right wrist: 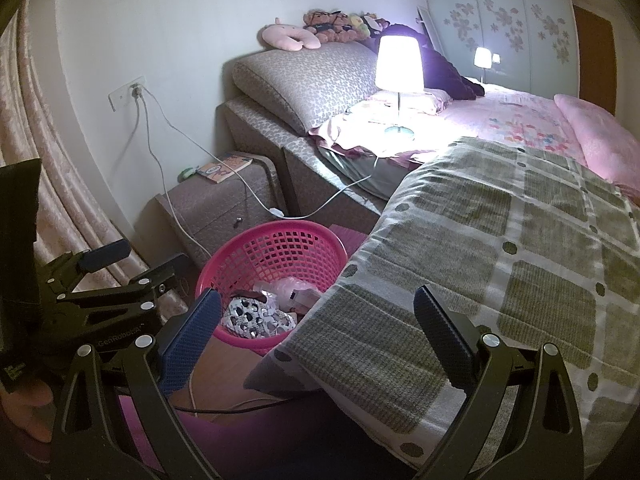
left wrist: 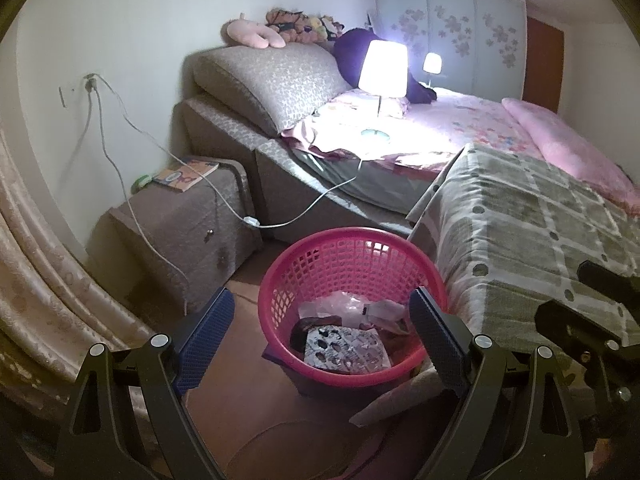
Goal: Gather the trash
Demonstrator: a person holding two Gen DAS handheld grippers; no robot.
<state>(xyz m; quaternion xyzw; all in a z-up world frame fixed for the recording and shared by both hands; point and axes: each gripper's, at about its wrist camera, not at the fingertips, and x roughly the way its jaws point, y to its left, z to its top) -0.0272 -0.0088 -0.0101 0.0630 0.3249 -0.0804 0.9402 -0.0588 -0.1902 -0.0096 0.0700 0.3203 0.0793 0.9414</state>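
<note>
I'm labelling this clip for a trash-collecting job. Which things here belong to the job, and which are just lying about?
Part of the job: pink basket, blister pack and wrappers inside it, left gripper, right gripper, both open.

Lying about: lamp, book, plush toys, checked blanket.

Basket was hot pink w/ open grid mesh; blister pack inside was silver. Blanket showed olive-green squares on white w/ dots. Headboard was grey-brown, speckled; bedsheet pink, floral. Gripper pads were blue, textured.
</note>
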